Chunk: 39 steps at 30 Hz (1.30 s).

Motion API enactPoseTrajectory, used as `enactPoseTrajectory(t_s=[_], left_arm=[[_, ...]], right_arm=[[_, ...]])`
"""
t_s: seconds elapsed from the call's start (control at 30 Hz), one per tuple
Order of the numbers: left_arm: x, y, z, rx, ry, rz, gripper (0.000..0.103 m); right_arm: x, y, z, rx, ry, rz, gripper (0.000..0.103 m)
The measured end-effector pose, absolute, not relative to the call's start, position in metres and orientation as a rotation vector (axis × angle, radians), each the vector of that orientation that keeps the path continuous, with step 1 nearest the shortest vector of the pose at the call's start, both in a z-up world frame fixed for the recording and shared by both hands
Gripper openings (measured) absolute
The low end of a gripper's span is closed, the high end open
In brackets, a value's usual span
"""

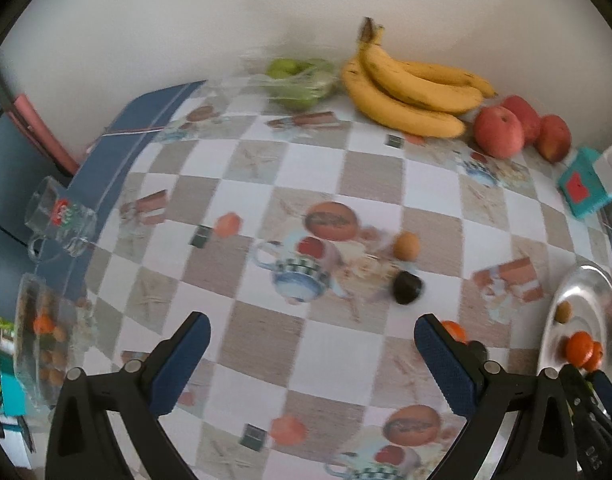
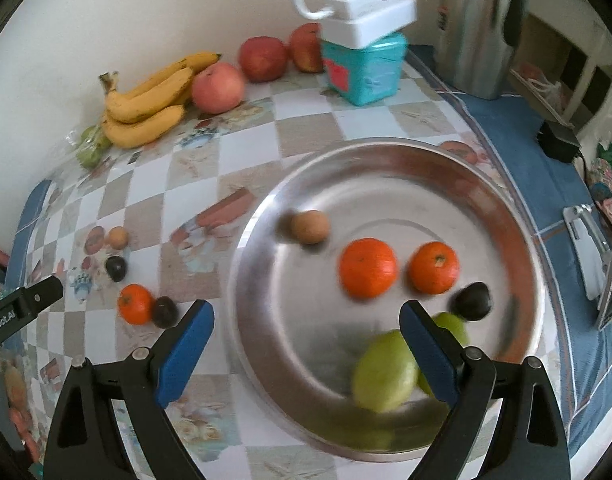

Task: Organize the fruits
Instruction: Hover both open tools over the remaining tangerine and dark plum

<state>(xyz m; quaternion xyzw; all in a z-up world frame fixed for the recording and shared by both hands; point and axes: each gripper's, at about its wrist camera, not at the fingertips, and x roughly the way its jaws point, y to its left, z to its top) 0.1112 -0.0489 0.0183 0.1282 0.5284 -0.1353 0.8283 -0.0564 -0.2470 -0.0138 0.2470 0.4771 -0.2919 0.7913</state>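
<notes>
A round steel tray [image 2: 518, 240] holds two oranges [image 2: 368, 267], a tan fruit [image 2: 309, 227], a dark plum [image 2: 471, 301] and two green fruits [image 2: 384, 370]. My right gripper [image 2: 306, 322] is open and empty above the tray's near side. On the checked tablecloth lie an orange [image 2: 135, 304], two dark plums [image 2: 164, 312] and a small tan fruit [image 2: 118, 237]. My left gripper [image 1: 312, 338] is open and empty, a little short of a dark plum [image 1: 407, 288] and the tan fruit [image 1: 406, 245]. The tray [image 1: 586, 300] sits at its right.
Bananas [image 1: 410, 92], red apples [image 1: 500, 131] and bagged green fruit [image 1: 302, 80] lie along the back wall. A teal box [image 2: 364, 68] carries a white power strip [image 2: 366, 12]. A steel kettle [image 2: 476, 28] stands at the back right. A glass mug [image 1: 60, 220] and glass dish [image 1: 38, 344] sit at the left.
</notes>
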Motion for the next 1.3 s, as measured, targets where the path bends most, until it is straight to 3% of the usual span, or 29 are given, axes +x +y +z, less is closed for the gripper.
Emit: enactPoseTrajectory(t_s=[0.73, 1.3], left_arm=[[0.146, -0.009, 0.019, 0.169, 1.123, -0.14, 0.103], [0.157, -0.021, -0.016, 0.181, 1.198, -0.087, 0.103]], right_arm=[[0.037, -0.186, 0.031, 0.5, 1.002, -0.451, 0.094], [0.058, -0.186, -0.02, 0.467, 1.169, -0.435, 0.094]])
